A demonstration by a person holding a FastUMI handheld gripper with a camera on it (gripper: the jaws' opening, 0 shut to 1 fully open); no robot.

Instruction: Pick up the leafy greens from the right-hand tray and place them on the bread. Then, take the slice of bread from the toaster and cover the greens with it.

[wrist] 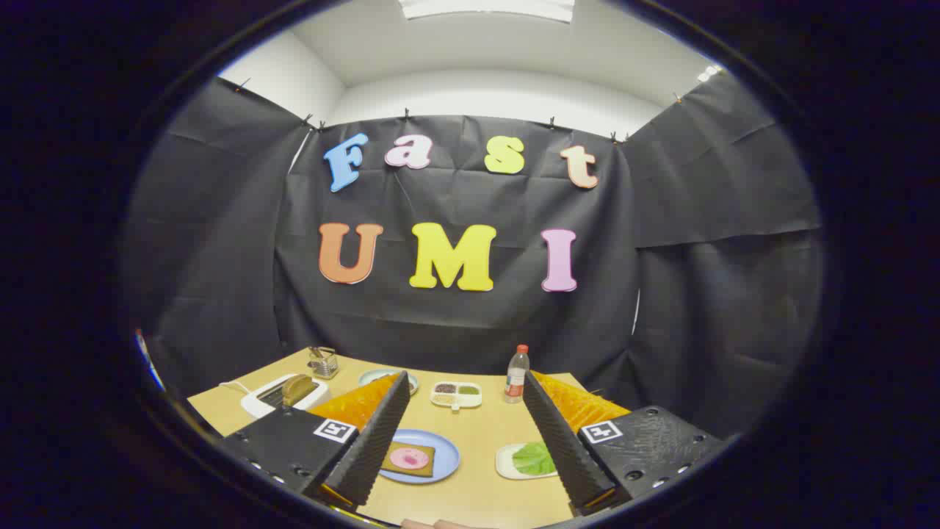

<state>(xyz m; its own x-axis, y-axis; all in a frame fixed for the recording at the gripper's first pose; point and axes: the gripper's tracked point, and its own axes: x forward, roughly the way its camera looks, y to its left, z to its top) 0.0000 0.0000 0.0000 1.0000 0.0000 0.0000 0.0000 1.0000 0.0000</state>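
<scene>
My gripper (464, 386) is open and held above the wooden table, with a wide gap between its fingers and nothing in it. Below the gap, by the left finger, a blue plate (444, 450) carries a slice of bread (408, 459) topped with a pink round slice. Beside the right finger, a white tray (507, 463) holds the leafy greens (534, 458), partly hidden by that finger. Beyond the left finger stands a white toaster (283, 394) with a slice of bread (297, 387) sticking up from its slot.
Further back on the table are a small metal rack (322, 361), a light blue plate (376, 377), a white divided dish (456, 394) with condiments and a red-capped bottle (517, 375). Black cloth walls close in the table on three sides.
</scene>
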